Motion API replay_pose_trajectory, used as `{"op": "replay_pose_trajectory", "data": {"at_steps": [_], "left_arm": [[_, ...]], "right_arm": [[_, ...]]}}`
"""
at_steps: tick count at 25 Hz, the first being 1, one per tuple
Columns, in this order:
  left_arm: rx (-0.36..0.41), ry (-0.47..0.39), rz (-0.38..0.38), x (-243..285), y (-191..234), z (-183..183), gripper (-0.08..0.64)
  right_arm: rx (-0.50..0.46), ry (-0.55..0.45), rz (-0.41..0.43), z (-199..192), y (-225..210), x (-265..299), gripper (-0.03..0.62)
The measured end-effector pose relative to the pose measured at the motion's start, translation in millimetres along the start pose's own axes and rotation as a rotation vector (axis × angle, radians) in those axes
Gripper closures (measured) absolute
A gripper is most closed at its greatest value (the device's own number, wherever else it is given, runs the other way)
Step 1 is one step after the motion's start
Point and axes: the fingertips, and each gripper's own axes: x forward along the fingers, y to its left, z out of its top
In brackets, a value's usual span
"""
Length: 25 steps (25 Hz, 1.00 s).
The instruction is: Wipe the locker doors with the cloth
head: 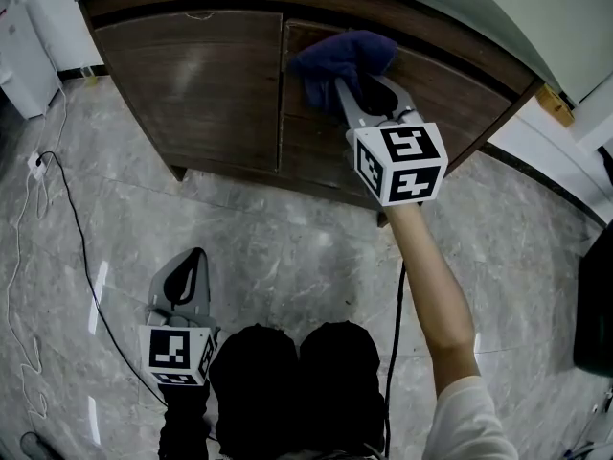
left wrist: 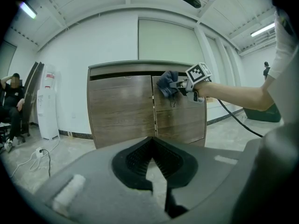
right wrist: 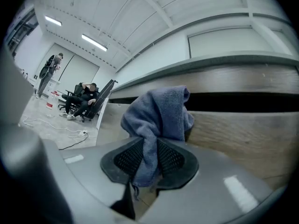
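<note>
cloth (head: 343, 57) pinched between jaws of right gripper (head: 369, 89), bunched against upper edge of right door (head: 445, 89), top centre of head view, apparently for wiping. left gripper (head: 194, 257) closed, empty, low at lower left, clear of the work.

Blue cloth (head: 341, 56): soft, fuzzy fabric. Brown locker doors (head: 196, 84): wood look, smooth, a bit shiny. Grey floor (head: 287, 247): stone look, v. glossy. Left tongs (left wrist: 152, 146): grey matt plastic w/ black ribbed pads (left wrist: 135, 160). Right tongs (right wrist: 148, 146): same.

Cloth (head: 342, 54) before right locker door (head: 316, 149)
</note>
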Motion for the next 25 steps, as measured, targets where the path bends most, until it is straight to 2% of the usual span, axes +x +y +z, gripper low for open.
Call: {"op": "replay_pose_trajectory", "data": {"at_steps": [5,10,19,25], "left_arm": [[-0.002,-0.002,0.001,-1,1,0,0.560],[-0.003,0.004,0.003,-2,3,-4,0.560],[-0.003,0.012,0.015,-3,9,-8,0.560],[-0.002,0.017,0.018,-1,12,-9,0.560]], "right_arm": [[-0.004,-0.036,-0.014,18,2,6,0.500],[0.013,-0.064,-0.025,6,6,7,0.500],[0.004,-0.013,-0.007,-51,28,14,0.500],[0.000,0.100,0.033,-116,51,22,0.500]]}}
